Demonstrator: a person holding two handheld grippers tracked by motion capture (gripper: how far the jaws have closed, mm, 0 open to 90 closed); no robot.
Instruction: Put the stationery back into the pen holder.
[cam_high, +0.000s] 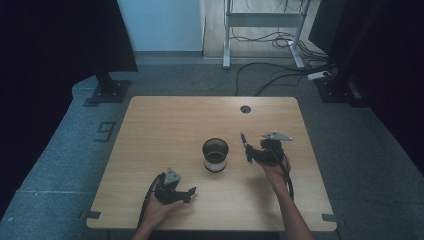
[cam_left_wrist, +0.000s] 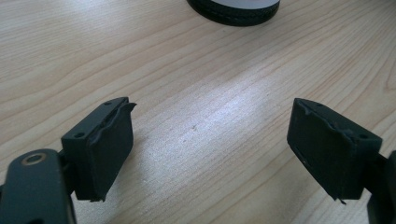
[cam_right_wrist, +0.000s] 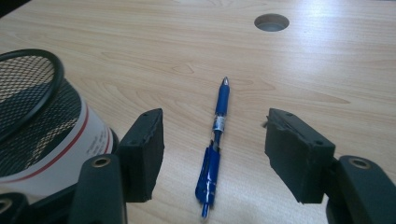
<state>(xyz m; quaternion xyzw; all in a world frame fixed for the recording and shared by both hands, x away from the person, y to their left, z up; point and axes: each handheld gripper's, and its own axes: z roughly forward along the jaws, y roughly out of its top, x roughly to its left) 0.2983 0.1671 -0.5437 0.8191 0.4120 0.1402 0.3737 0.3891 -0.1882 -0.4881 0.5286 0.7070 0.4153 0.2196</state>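
Blue pen (cam_right_wrist: 217, 140) flat on table (cam_high: 165, 125), just right of mesh cup (cam_high: 215, 154). Right gripper (cam_right_wrist: 212, 156) straddles pen, jaws apart, nothing held; judged step: grasp pen. Centre on barrel, lower squarely before closing. Left gripper (cam_left_wrist: 210, 149) near-left of cup, jaws apart, idle.

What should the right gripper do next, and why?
Probably lower and close on the pen. The right gripper is open, with the pen lying on the table between its jaws, beside the mesh cup. The left gripper is open over bare wood.
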